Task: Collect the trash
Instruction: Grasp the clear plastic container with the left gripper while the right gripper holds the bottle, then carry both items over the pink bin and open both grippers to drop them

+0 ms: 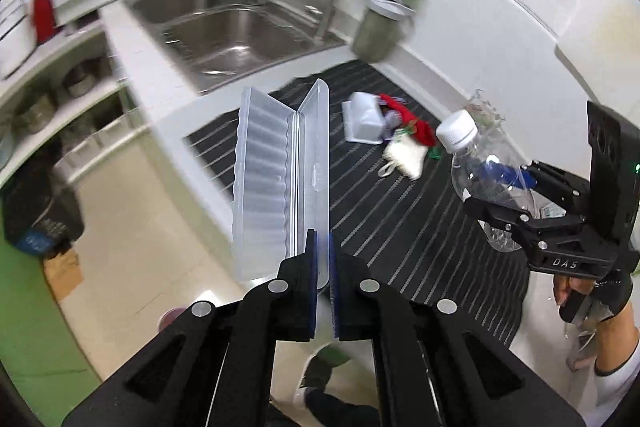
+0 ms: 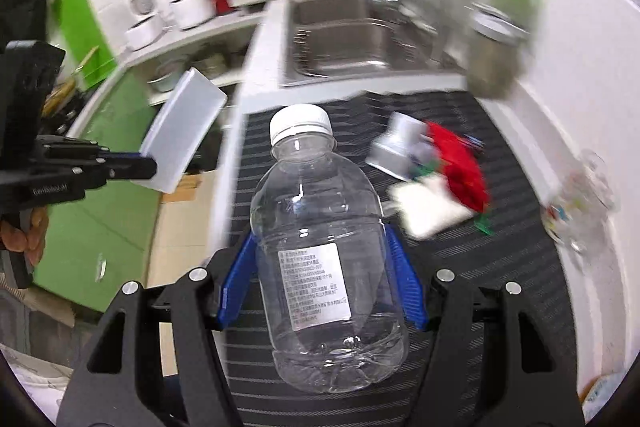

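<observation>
Here left gripper [image 1: 322, 259] pinches plastic case [image 1: 280, 183], right gripper [image 2: 322, 275] clasps bottle [image 2: 324, 247].

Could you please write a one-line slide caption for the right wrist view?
Right gripper clamps a clear, white-capped plastic bottle above a black striped mat.

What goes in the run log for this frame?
left hand-held gripper: shut on clear hinged container | right hand-held gripper: shut on empty bottle | remaining: trash pile on striped mat
</observation>
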{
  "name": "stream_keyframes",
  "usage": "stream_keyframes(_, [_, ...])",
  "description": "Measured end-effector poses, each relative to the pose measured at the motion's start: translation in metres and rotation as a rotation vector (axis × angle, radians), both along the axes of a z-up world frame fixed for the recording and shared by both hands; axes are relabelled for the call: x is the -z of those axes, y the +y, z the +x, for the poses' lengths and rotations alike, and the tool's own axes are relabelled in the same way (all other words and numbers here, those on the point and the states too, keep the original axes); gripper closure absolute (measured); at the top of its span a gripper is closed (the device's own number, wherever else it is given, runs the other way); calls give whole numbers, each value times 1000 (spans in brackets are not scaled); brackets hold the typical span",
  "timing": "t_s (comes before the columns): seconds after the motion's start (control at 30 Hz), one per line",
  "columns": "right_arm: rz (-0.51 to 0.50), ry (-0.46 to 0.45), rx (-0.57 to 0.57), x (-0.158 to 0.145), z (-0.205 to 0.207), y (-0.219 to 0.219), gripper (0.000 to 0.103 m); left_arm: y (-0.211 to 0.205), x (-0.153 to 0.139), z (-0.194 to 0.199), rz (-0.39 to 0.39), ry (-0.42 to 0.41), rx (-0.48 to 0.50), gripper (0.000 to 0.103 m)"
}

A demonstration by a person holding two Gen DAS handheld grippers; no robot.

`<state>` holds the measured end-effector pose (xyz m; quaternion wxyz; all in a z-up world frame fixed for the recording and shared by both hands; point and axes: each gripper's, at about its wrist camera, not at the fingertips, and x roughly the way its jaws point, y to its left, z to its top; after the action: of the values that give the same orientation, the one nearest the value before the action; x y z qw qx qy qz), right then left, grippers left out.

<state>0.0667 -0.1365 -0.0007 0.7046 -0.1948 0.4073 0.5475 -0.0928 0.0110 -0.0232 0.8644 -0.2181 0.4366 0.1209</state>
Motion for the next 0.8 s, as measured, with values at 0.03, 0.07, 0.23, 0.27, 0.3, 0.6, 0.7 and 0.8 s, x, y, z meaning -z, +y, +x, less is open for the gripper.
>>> stream_keyframes(0.03, [6, 6, -27, -1, -12, 10, 40, 5, 0, -16, 10, 5, -25, 98])
stream_keyframes(0.07, [10, 12, -51, -1, -22, 19, 40, 8, 1, -28, 15, 9, -43, 98])
stream_keyframes(0.23, [5, 38, -175, 7, -87, 70, 40, 34, 15, -99, 22, 32, -149, 98])
stream_keyframes(0.27, [0, 46, -192, 10, -98, 79, 40, 39, 19, -111, 15, 34, -166, 98])
stream_keyframes(0.3, [-9, 59, -212, 16, -114, 91, 40, 44, 23, -122, 7, 37, -183, 98])
stream_keyframes(0.6, [-83, 114, -281, 83, -201, 166, 41, 94, 93, -193, -73, 76, -276, 98])
stream_keyframes(0.7, [-109, 120, -295, 122, -216, 183, 41, 110, 144, -201, -91, 96, -281, 98])
stream_keyframes(0.8, [-141, 126, -305, 177, -228, 199, 41, 121, 202, -211, -119, 110, -289, 98])
